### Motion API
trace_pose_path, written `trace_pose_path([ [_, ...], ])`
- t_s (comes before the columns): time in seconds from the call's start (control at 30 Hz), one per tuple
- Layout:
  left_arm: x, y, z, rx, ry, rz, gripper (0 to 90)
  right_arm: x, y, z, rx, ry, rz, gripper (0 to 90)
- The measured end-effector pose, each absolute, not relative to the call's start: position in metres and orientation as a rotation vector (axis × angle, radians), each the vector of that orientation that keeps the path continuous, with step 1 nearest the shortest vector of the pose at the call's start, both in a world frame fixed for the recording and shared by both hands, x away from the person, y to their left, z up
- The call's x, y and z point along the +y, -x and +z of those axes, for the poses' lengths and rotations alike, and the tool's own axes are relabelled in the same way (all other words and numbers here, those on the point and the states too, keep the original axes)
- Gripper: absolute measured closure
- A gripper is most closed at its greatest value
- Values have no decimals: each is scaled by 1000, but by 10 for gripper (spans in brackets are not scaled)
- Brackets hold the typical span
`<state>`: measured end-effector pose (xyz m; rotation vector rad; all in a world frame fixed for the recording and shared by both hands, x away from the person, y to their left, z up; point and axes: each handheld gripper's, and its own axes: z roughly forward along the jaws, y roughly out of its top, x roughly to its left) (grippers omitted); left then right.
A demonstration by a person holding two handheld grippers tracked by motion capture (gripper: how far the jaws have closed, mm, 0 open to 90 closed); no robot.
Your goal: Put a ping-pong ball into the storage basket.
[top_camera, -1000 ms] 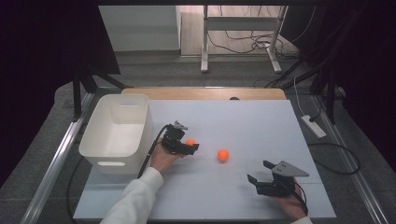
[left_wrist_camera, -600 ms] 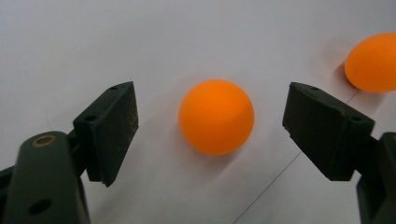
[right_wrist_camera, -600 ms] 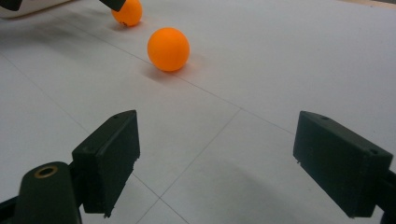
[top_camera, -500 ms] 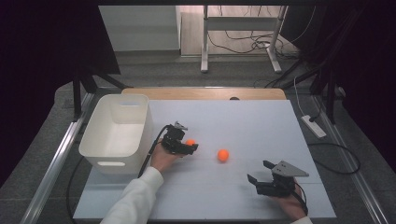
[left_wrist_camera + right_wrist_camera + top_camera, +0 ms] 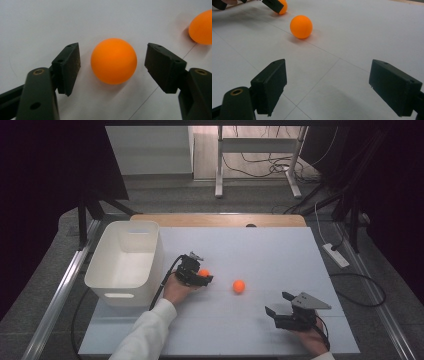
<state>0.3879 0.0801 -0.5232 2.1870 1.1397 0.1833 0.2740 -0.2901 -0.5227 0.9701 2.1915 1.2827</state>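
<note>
Item 1, left gripper (image 5: 113, 62): my jaws stand half-wide and have just been closing. A ball (image 5: 113, 60) sits between them on the counter (image 5: 37, 22). Small gaps remain on both sides, so the pads do not press it yet. In the high view this ball (image 5: 203, 273) peeks out at the tip of my left gripper (image 5: 199, 276), just right of the bin.

Item 2, second ball (image 5: 201, 27): loose on the counter, near the first, untouched. High view places it (image 5: 239, 286) between my two grippers.

Item 3, right gripper (image 5: 328, 82): jaws wide, nothing between them, hovering low over bare counter. The second ball (image 5: 301, 26) lies ahead of it, well apart. High view shows this gripper (image 5: 281, 306) at the near right.

Item 4, bin (image 5: 100, 270): white, open-topped, at the counter's left; its inside looks empty.

Status, as I judge it: the work is gathering balls into the bin. None is in. First grasp is nearly made; lift, carry and drop remain, then the second ball.
</note>
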Motion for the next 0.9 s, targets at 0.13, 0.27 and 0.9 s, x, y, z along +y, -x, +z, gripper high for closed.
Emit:
trace_pose_path([
  [0.13,80,-387,-523,1140,-2191,187,418,-290,-274,-523,2191,-970,1282,148],
  [0.27,81,-387,-522,1133,-2197,185,505,-290,-274,-522,2189,-967,1284,149],
  [0.9,92,-374,-499,1093,-2126,216,511,-290,-274,-522,2185,-967,1285,149],
])
